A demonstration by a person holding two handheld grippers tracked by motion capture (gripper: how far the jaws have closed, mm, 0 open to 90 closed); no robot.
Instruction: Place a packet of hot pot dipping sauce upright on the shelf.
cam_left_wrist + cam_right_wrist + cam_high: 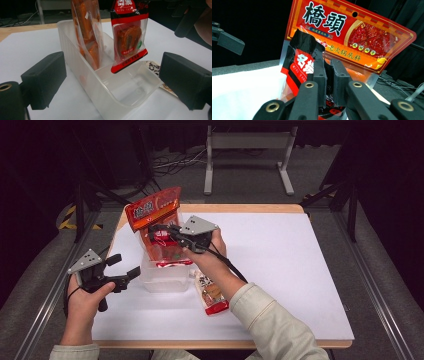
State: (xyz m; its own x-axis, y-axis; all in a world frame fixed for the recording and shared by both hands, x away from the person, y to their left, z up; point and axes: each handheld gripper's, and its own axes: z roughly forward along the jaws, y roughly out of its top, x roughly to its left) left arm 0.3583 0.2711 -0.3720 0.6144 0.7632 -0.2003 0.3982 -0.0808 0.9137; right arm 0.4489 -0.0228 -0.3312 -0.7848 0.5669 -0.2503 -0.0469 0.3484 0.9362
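Right gripper [161,231] clamping the red-black sachet [129,35], lowering it into the clear bin [163,279] at centre frame beside the orange pouch [156,212]. Left gripper [124,267] waiting wide at lower left. Next, probably needing release.

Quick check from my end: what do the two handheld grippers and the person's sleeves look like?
Both the left gripper and the right gripper are black with blocky rectangular jaws and carry a grey three-cornered plate dotted with small marks. Brass-coloured rivets show at the jaw links. A black cable trails from each. The sleeves are pale cream.
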